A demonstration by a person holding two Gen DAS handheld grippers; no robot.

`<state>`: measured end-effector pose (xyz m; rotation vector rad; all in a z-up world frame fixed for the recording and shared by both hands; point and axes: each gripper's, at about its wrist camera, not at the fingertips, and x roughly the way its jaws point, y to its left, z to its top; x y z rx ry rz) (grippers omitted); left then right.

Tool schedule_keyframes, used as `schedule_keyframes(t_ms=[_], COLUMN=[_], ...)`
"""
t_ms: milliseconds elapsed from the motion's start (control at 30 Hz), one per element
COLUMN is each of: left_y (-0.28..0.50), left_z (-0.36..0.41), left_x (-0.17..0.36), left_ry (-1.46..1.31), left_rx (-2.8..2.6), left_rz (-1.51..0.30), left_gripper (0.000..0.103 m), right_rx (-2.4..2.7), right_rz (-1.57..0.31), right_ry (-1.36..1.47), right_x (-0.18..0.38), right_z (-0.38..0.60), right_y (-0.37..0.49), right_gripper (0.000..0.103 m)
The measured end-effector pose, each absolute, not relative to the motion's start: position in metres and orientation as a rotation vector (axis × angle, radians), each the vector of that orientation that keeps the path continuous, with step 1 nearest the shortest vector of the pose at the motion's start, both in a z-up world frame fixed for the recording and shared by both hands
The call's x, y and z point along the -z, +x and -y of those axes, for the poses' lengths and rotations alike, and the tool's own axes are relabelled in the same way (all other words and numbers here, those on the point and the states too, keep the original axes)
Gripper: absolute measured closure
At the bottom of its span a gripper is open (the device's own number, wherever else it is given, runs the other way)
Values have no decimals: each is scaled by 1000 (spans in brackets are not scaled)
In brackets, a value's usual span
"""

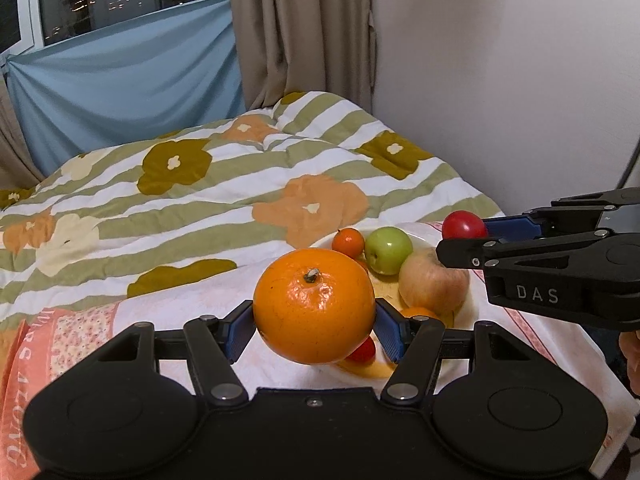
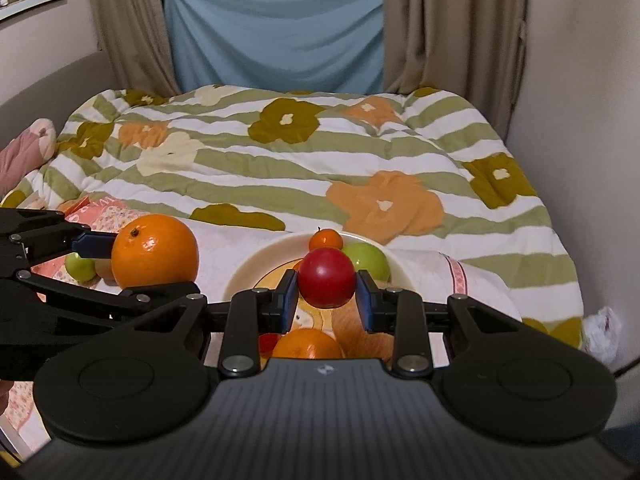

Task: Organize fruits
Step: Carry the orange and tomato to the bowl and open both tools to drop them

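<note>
Left wrist view: the left hand-held gripper (image 1: pixel 315 326) sits at lower centre, its blue pads pinching a large glossy round orange (image 1: pixel 314 306) lifted above the cloth. At the right edge, the right hand-held gripper (image 1: pixel 460 236) reaches in sideways, clamped on a small smooth red round fruit (image 1: pixel 462 225). Behind the orange lies a shallow cream plate (image 1: pixel 472 304) carrying a small tangerine (image 1: pixel 348 242), a green apple (image 1: pixel 388 250) and a pale reddish apple (image 1: pixel 434 285). The plate rests on a white-and-pink patterned cloth (image 1: pixel 180 308) spread over a bed with a green-striped flowered quilt (image 1: pixel 200 184). Beige curtains (image 1: pixel 300 28) and a blue sheet (image 1: pixel 128 84) fill the upper left.

Right wrist view: the right gripper (image 2: pixel 327 294) at centre squeezes the red fruit (image 2: pixel 327 278) above the plate (image 2: pixel 256 268). Tangerine (image 2: pixel 326 239) and green apple (image 2: pixel 370 260) peek out behind it; another orange fruit (image 2: pixel 308 344) shows below. At left, the left gripper (image 2: pixel 132 268) holds the big orange (image 2: pixel 155 257), partly hiding a second green fruit (image 2: pixel 80 266) on the cloth (image 2: pixel 224 248). Quilt (image 2: pixel 320 152) beyond.
</note>
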<state>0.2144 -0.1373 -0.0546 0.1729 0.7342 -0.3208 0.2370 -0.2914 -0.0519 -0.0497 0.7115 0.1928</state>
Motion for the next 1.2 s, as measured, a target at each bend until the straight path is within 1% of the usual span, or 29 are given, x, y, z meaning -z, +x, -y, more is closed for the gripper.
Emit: schedule_keyframes(t_ms=[433,700,933,967,1100,1200], left_y=[264,278,281,280,272,264], left_z=[163,175,179,178,176,172], left_x=[95,118,126,125,114,106], left_ry=[185,208,196,187,197,191], left_rx=[270,274,266,264,251,242], left_rz=[-800,-850,-893,-884,-838,-820], left_gripper=[36,36,34,34,19,17], right_rx=[-278,-289,-288,-287,-291,-299], right_rz=[-751,-754,-758,-758,-759,-756], right_ry=[-76,-75,-73,-74,-74,-79], right_x=[83,90,92,92,93,92], right_z=[312,316,317,318,318,318], right_y=[291,297,298,297,297,297], right_gripper=[57,57,57,57,57,57])
